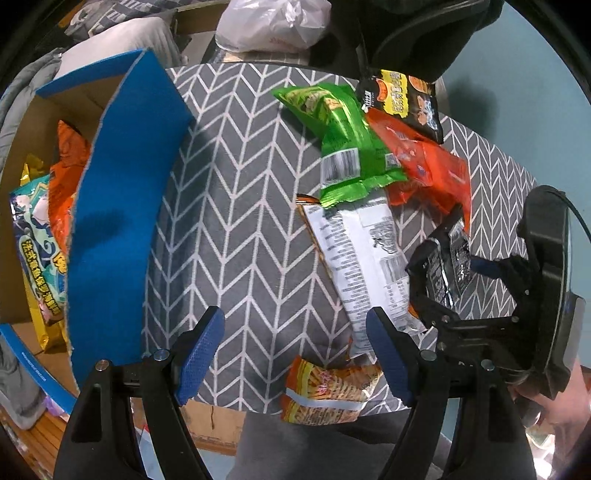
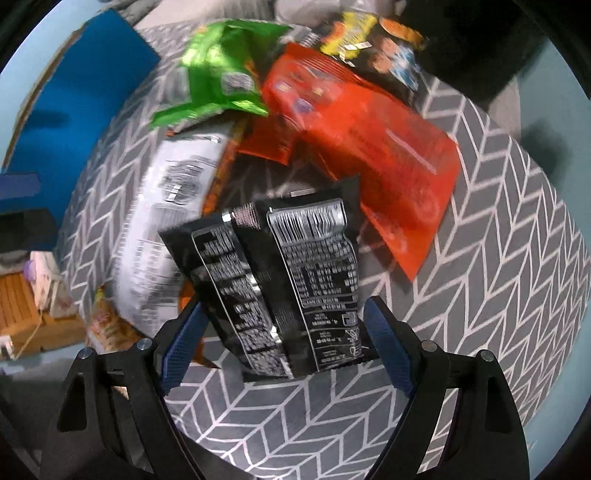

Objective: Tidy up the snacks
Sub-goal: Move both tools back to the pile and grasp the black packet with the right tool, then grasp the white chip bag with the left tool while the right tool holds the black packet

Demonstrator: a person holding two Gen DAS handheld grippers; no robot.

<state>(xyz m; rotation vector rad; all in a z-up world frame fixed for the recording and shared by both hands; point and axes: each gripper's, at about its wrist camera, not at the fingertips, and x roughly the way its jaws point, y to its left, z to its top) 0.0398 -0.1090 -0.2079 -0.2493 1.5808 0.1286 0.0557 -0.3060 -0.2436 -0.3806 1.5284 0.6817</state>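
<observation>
My right gripper [image 2: 284, 304] points down, its blue pads pressing on both side edges of a black snack packet [image 2: 280, 280], which buckles along its middle. The same packet [image 1: 443, 266] shows at the right of the left wrist view. Behind it a pile lies on the grey herringbone cloth [image 1: 236, 221]: a green bag [image 1: 340, 147], an orange-red bag [image 1: 428, 162], a black-and-yellow bag [image 1: 406, 99] and a white bag [image 1: 358, 258]. My left gripper [image 1: 295, 317] hangs open over bare cloth, with nothing between its fingers. A small orange fries packet [image 1: 328, 395] lies at the front edge.
A blue cardboard box [image 1: 122, 192] stands open at the left, its flap raised. Inside lie an orange bag [image 1: 66, 173] and a teal-and-yellow bag [image 1: 37, 236]. A white plastic bag [image 1: 273, 22] sits beyond the table. A hand [image 1: 561, 413] shows at the lower right.
</observation>
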